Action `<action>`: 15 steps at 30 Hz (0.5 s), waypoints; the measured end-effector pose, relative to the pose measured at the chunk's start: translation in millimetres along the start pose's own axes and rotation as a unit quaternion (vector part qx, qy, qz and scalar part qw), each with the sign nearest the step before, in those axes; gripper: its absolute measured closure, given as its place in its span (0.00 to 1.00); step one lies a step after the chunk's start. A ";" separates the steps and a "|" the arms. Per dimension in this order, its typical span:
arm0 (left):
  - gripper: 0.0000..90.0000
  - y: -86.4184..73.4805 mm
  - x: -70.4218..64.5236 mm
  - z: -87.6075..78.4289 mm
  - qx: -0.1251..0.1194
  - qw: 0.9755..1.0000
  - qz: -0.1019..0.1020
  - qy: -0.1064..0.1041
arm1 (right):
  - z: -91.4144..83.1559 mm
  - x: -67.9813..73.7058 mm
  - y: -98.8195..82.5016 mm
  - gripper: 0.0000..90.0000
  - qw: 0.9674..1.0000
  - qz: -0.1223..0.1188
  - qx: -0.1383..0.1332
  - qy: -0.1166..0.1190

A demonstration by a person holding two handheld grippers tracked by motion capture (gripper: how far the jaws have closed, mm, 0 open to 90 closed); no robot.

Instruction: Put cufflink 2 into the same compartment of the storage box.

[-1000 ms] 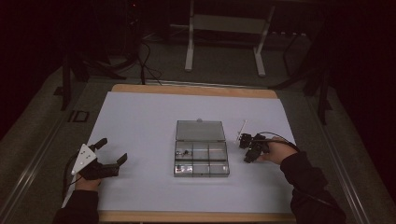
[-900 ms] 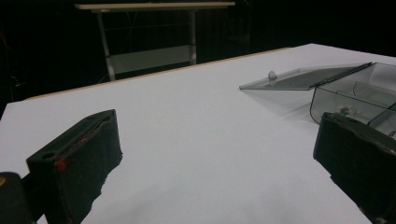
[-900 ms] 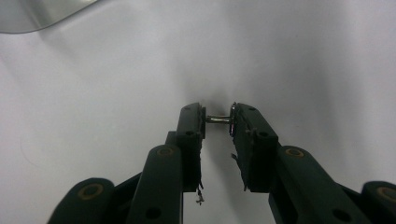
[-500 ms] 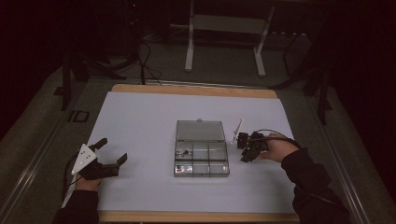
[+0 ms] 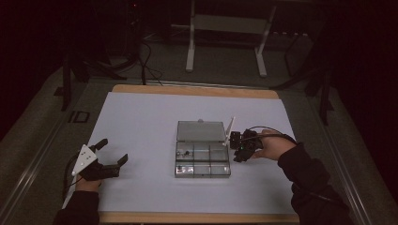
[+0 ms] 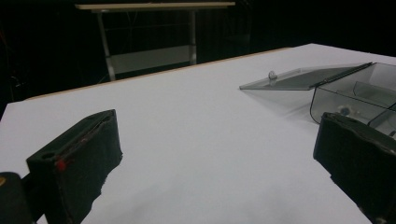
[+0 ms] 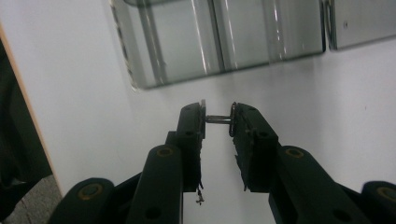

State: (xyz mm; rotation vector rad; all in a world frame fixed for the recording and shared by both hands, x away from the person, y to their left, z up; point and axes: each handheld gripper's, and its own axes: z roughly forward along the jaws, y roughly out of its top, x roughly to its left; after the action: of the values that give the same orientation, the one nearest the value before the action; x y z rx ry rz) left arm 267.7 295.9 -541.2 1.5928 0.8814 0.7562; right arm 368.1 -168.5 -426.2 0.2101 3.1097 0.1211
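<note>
At the near left edge of the white sheet-covered table (image 5: 141, 122), the left gripper (image 5: 111, 157), black-jawed with a grey three-cornered plate on top, held low in the left hand (image 5: 87, 182). Jaws spread wide, nothing between them; in the left gripper view, bare white surface between the two black pads (image 6: 79, 163). Well apart from the clear plastic compartment box (image 5: 202, 162), which sits near the middle of the table. Box lid (image 5: 200, 131) swung open and lying flat on the far side; seen from the left gripper view as a tilted transparent panel (image 6: 303, 78) with a small round knob. Small dark parts in a few compartments, too tiny to identify.

Just right of the box, the right gripper (image 5: 237, 152), black, held in the right hand (image 5: 271, 149), dark sleeve trailing toward the near right corner. Jaws drawn narrow and pinching a small thin metal pin (image 7: 218, 119), spanning crosswise between the fingertips (image 7: 194, 122), raised off the table beside the box's clear wall (image 7: 187, 46). A thin white rod (image 5: 229, 130) standing up from the gripper's body.

Beyond the table's wooden far edge, a white metal stand (image 5: 225, 28) on the dark floor, with black cables (image 5: 141, 61) to its left.
</note>
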 end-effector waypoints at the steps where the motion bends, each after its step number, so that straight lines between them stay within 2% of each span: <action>1: 0.02 0.0 0.0 0.0 0.000 1.000 0.000 0.000 | -0.6 2.0 2.5 0.80 1.000 -0.006 -0.001 -0.002; 3: 0.02 0.0 0.0 0.0 0.000 1.000 0.000 0.000 | -1.5 3.6 5.0 0.80 1.000 -0.007 -0.001 0.000; 4: 0.02 0.0 0.0 0.0 0.000 1.000 0.000 0.000 | -2.5 6.7 9.9 0.80 1.000 -0.017 -0.006 -0.002; 10: 0.02 0.0 0.0 0.0 0.000 1.000 0.000 0.000 | -4.8 16.0 25.5 0.80 0.999 -0.041 -0.032 0.005; 15: 0.02 0.0 0.0 0.0 0.000 1.000 0.000 0.000 | -6.3 20.8 36.2 0.80 0.998 -0.055 -0.039 0.007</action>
State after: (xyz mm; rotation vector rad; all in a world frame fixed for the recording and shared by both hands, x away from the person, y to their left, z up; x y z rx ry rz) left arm 267.7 295.9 -541.2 1.5928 0.8812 0.7572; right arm 352.1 -130.4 -417.5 0.0365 3.1130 0.2421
